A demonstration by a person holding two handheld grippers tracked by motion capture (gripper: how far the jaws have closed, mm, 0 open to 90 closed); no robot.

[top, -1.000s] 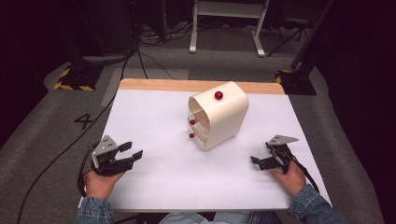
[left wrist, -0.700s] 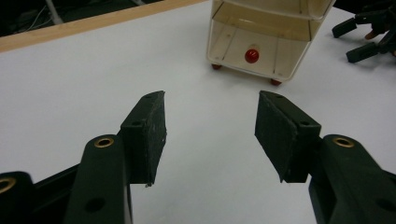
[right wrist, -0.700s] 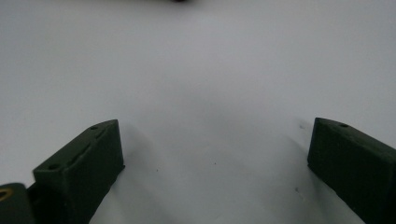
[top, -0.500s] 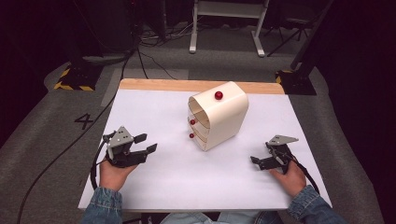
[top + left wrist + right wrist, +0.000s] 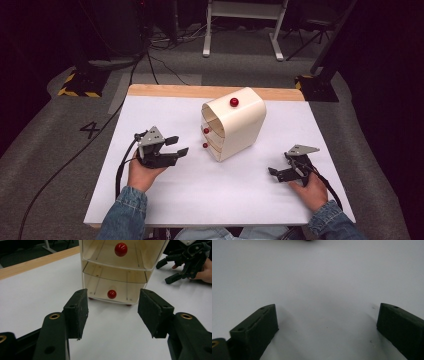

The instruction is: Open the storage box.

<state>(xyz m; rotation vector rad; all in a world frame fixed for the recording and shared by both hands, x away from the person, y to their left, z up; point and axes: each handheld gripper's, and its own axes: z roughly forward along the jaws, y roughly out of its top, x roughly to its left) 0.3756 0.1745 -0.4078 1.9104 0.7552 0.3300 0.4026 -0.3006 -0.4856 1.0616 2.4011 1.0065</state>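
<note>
The cream drawer unit (image 5: 234,129) stood mid-table. The left gripper (image 5: 176,145), jaws spread, faced its red-knobbed drawer fronts; its own view revealed the lowest knob (image 5: 111,294). Right of the unit, the right gripper (image 5: 275,173) lay spread over bare tabletop (image 5: 317,277).

- White tabletop (image 5: 165,200): under L gripper (image 5: 176,146) & R gripper (image 5: 275,175).
- Wooden strip (image 5: 165,91): table's far edge, well ahead of L gripper.
- Grey carpet (image 5: 45,170): off table, outboard of L gripper.
- "4" mark (image 5: 90,130): on carpet, left of L gripper, past table edge.
- Yellow/black striped base (image 5: 77,90): far ahead-left of L gripper.
- Floor cables (image 5: 160,60): well ahead of L gripper.
- White stand legs (image 5: 240,30): far ahead, btw the two grippers.
- Black stand foot (image 5: 315,85): far ahead of R gripper, by table corner.
</note>
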